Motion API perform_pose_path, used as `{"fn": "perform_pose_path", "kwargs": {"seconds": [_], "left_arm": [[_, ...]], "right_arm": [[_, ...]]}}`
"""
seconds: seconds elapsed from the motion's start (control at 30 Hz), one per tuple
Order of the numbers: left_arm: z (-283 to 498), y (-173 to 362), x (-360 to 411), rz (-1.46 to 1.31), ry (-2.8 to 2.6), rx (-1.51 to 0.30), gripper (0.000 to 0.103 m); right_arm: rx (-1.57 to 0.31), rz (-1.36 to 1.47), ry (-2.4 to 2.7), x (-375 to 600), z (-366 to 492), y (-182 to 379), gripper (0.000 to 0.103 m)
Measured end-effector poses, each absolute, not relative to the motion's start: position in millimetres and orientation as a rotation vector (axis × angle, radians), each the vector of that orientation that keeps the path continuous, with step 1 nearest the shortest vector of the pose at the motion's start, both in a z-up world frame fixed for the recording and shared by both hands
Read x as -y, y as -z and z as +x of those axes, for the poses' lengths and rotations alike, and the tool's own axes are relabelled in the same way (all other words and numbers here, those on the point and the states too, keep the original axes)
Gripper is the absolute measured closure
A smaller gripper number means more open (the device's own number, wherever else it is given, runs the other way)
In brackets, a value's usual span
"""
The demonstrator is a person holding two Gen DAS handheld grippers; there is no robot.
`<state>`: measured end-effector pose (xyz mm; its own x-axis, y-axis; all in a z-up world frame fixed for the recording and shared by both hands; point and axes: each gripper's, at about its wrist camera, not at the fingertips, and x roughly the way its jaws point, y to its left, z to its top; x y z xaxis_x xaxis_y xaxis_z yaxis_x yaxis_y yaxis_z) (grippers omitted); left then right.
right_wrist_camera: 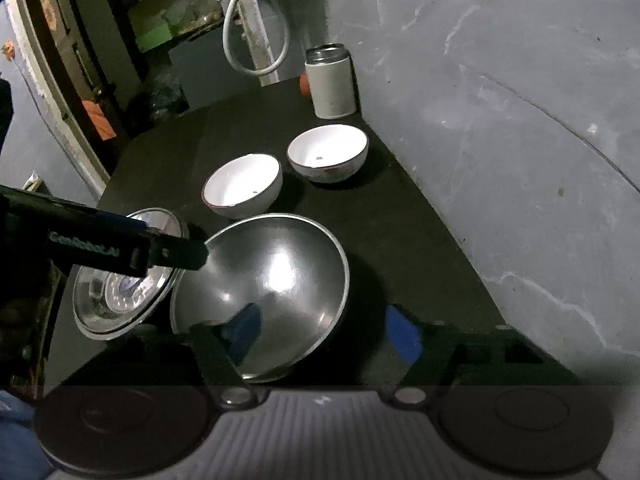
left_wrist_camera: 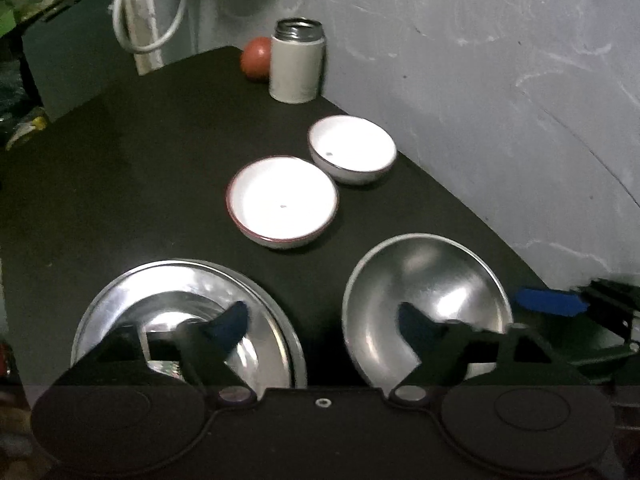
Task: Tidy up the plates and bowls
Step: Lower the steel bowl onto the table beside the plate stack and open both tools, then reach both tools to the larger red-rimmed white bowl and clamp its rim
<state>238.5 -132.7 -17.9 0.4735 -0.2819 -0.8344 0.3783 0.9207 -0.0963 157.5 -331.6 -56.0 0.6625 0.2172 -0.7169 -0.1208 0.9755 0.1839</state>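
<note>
Black tabletop, steel bowl tilted, mouth toward wall, both grippers' fingers released.

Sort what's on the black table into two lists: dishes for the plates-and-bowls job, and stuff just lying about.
For the job:
steel plate
steel bowl
red-rimmed white bowl
dark-rimmed white bowl

Lying about:
open white canister
reddish ball behind it
white looped cable beyond the table

Both grippers, left and right, are open and hold nothing.

Dim, soft-focus fisheye frames, blown-out glare
</note>
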Motion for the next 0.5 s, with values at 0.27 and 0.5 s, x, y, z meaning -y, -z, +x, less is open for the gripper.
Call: {"fn": "perform_pose_path", "kwargs": {"seconds": [0.27, 0.5], "left_arm": [[240, 6, 103, 0.103, 0.285, -0.930, 0.001], [251, 1, 72, 0.114, 0.207, -0.865, 0.001]], "right_arm": [[-0.766, 0.216, -0.180, 323, 164, 56, 0.000], [-0.716, 0.220, -0.180, 307, 180, 50, 0.000]]}}
